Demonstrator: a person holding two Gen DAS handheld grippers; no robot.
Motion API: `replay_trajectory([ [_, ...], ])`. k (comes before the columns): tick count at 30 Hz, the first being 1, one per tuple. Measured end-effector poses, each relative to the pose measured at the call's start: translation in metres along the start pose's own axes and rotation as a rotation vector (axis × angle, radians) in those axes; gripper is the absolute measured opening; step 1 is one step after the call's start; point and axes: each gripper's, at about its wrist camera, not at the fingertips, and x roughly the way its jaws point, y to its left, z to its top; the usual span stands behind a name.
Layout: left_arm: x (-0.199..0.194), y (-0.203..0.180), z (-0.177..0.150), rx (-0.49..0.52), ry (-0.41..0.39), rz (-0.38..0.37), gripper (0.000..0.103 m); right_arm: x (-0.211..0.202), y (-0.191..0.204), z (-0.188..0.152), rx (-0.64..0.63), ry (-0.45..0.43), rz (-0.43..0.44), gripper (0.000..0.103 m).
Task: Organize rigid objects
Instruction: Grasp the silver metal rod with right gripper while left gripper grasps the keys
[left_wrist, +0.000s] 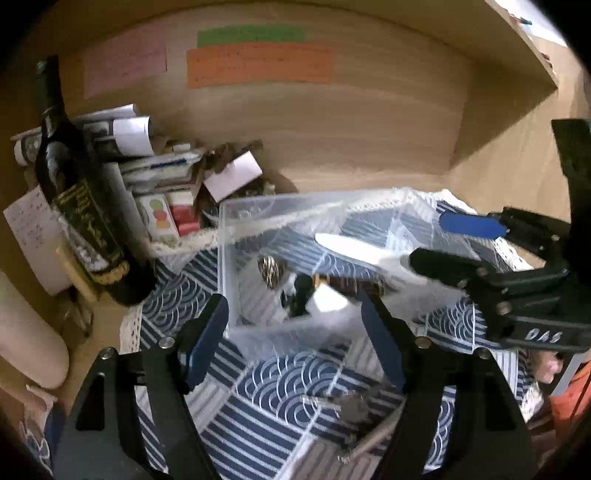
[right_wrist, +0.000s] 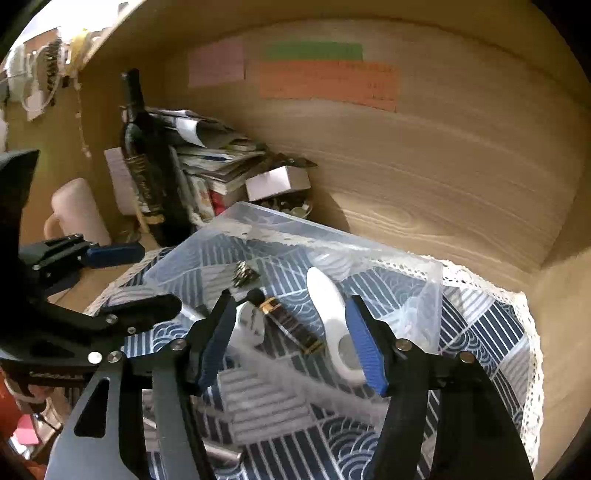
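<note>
A clear plastic storage box (right_wrist: 424, 280) sits on the blue-and-white patterned cloth (right_wrist: 491, 325) covering the bench. Inside lie a white plastic shoehorn-shaped piece (right_wrist: 327, 306), its long axis running from the near wall toward the back, and a dark brown gold-banded pen (right_wrist: 291, 326) lying diagonally. The right hand-held gripper (right_wrist: 291, 347) stands wide open above them, holding nothing. The left hand-held gripper (left_wrist: 295, 343) is also wide open and empty, just before the box. A dark wine bottle (left_wrist: 79, 206) stands upright to the left.
</note>
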Motion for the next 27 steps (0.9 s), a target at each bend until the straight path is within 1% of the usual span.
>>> replay_trajectory([
  [3, 0.0, -0.003, -0.016, 0.014, 0.032, -0.009, 0.077, -0.009, 0.002, -0.01, 0.002, 0.0, 0.0, 0.064],
  [6, 0.007, -0.006, -0.032, 0.027, 0.081, -0.016, 0.077, -0.012, 0.006, -0.022, -0.002, 0.012, 0.001, 0.064],
  [8, 0.014, -0.008, -0.044, 0.032, 0.123, -0.024, 0.077, -0.013, 0.008, -0.032, -0.001, 0.027, 0.005, 0.064],
  [11, 0.028, -0.007, -0.059, 0.028, 0.207, -0.058, 0.077, -0.011, 0.011, -0.046, 0.003, 0.055, 0.006, 0.064],
  [14, 0.04, -0.008, -0.067, 0.024, 0.262, -0.086, 0.077, -0.009, 0.009, -0.056, 0.017, 0.076, 0.013, 0.064],
  [16, 0.046, -0.008, -0.068, 0.023, 0.274, -0.101, 0.077, -0.007, 0.007, -0.061, 0.032, 0.091, 0.021, 0.064],
  [18, 0.048, -0.011, -0.067, 0.033, 0.267, -0.104, 0.078, -0.007, 0.006, -0.066, 0.042, 0.105, 0.027, 0.064],
  [23, 0.054, -0.024, -0.068, 0.095, 0.26, -0.096, 0.078, -0.005, 0.008, -0.077, 0.042, 0.135, 0.037, 0.064],
  [25, 0.053, -0.029, -0.07, 0.123, 0.244, -0.092, 0.072, -0.004, 0.011, -0.081, 0.03, 0.148, 0.045, 0.065],
  [26, 0.055, -0.029, -0.069, 0.133, 0.235, -0.092, 0.061, -0.003, 0.013, -0.082, 0.024, 0.155, 0.05, 0.066],
  [27, 0.053, -0.029, -0.07, 0.141, 0.228, -0.093, 0.06, -0.002, 0.014, -0.084, 0.02, 0.161, 0.053, 0.066],
])
